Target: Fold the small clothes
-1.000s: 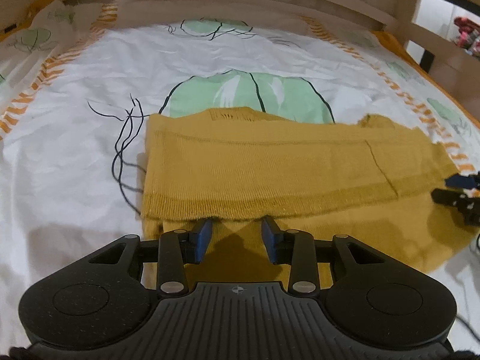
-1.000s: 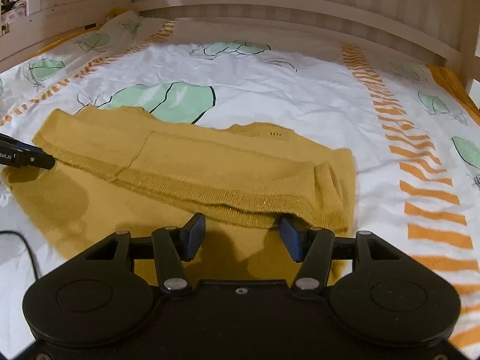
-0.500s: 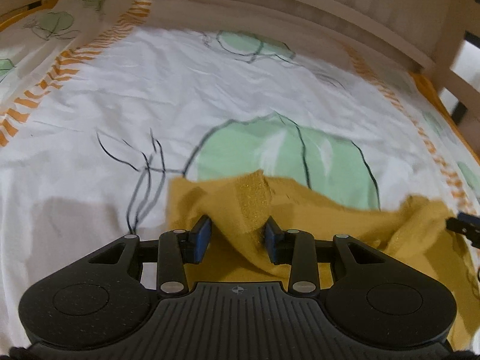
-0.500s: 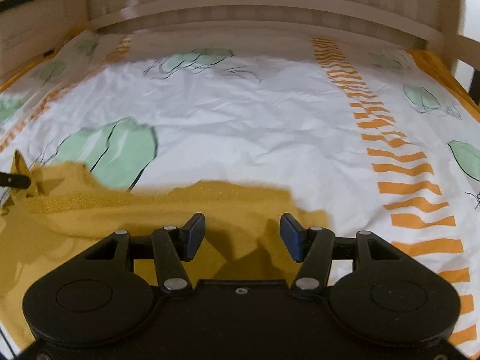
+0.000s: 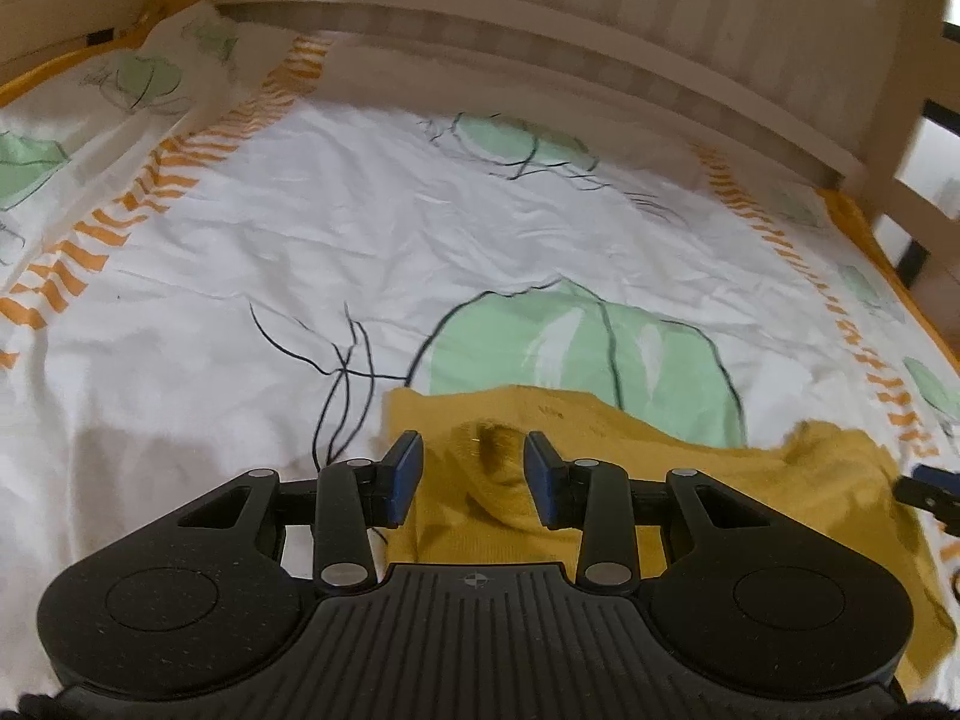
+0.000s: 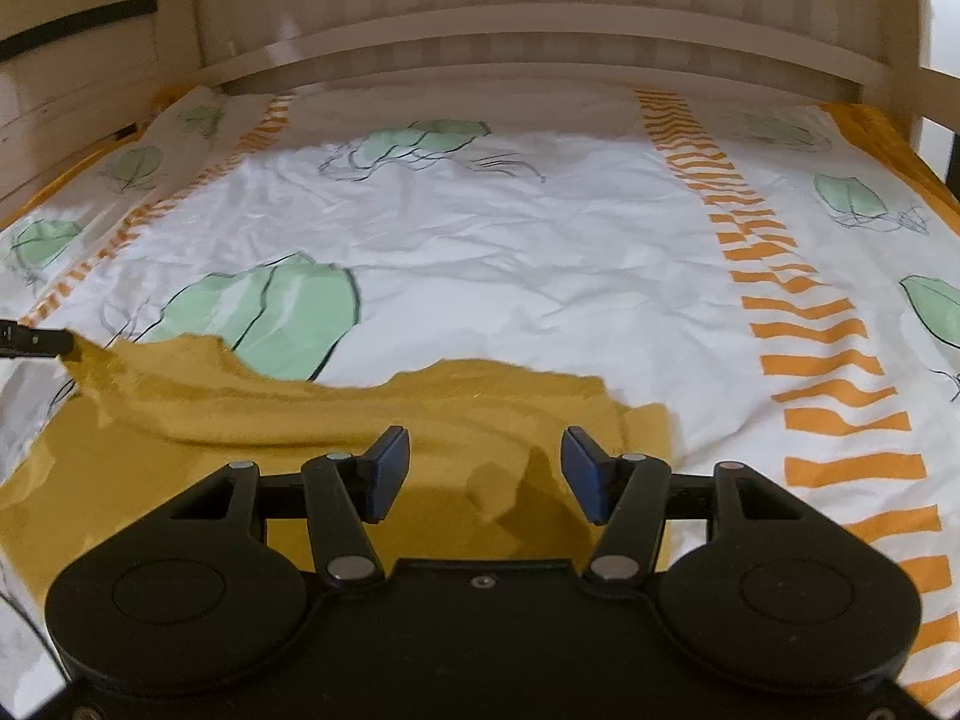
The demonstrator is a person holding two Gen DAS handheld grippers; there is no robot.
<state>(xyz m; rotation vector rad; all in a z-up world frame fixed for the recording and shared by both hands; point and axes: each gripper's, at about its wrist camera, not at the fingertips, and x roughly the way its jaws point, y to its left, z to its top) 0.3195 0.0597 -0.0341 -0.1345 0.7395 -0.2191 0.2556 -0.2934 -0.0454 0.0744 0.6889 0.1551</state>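
The left gripper (image 5: 474, 474) is clamping a raised ridge of the mustard knit garment (image 5: 690, 480); the right gripper (image 6: 486, 474) is pinching a bunched fold, though pad contact is unclear. Both are angling downward, lifting the near hem. Uneven lifting is risking a skewed fold, or a slip. Beyond, the garment is draping onto the leaf-print bedsheet (image 6: 540, 252).

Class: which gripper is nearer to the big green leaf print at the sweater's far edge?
Left. The left gripper faces the leaf print straight ahead; from the right gripper it lies further off to the left.
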